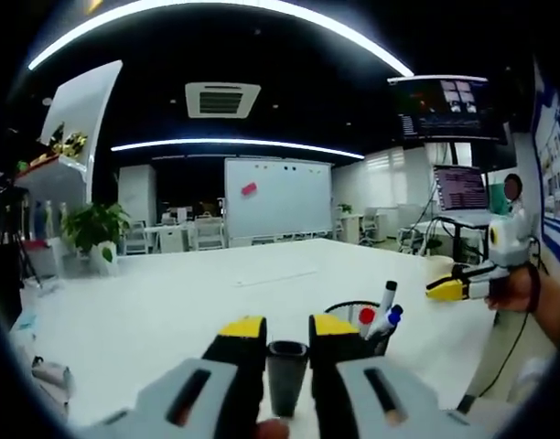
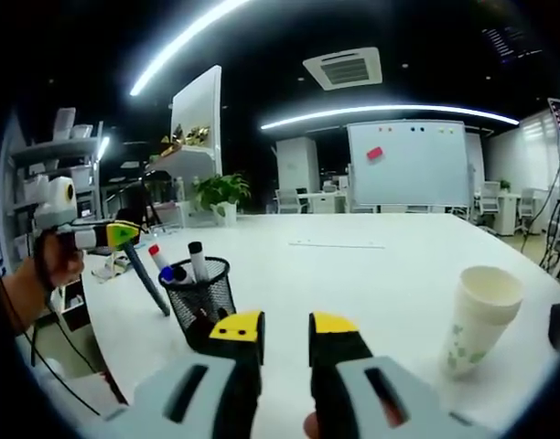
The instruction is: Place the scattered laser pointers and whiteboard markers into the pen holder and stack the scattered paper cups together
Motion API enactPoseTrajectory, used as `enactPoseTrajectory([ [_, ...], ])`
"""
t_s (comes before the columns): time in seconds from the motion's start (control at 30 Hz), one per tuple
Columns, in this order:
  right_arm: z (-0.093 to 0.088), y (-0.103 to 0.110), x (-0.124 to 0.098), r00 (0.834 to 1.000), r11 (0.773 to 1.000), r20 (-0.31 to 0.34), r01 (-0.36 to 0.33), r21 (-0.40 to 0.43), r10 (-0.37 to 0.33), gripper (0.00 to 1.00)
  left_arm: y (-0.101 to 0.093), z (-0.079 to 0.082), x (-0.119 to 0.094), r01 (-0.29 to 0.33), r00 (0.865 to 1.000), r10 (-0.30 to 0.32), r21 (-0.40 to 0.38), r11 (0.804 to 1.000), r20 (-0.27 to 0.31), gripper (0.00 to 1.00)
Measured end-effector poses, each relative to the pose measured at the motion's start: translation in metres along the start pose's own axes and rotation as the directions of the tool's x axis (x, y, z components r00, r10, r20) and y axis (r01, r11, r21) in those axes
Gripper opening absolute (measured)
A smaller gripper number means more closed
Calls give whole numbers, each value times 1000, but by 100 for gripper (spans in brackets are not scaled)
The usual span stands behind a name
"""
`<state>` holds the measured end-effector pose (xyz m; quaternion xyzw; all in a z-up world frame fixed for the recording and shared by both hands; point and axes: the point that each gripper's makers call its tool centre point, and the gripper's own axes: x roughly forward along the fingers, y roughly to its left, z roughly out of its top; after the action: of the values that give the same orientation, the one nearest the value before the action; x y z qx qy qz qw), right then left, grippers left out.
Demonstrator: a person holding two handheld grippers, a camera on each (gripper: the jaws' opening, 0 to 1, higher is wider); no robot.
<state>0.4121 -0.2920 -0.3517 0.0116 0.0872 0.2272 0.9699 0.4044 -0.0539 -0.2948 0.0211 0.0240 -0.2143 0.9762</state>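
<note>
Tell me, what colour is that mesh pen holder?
Black, clearest in the right gripper view.

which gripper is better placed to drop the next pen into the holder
Left. The left gripper is shut on a dark pen with the mesh holder just beside it. The right gripper is open with nothing between its jaws.

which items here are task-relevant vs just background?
Job:
- mesh pen holder with whiteboard markers
- dark pen-shaped item in left gripper
- paper cups
- right gripper, nothing between its jaws

Lying about:
- whiteboard
- potted plant
- monitor
- white table
</note>
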Motion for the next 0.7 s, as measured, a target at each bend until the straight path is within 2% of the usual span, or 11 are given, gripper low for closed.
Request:
enactPoseTrajectory([
  [0.7, -1, -3, -1, 1000, 1000, 1, 6, 5, -6, 20, -12, 16, 5, 82, 997, -82, 6, 997, 4, 18],
])
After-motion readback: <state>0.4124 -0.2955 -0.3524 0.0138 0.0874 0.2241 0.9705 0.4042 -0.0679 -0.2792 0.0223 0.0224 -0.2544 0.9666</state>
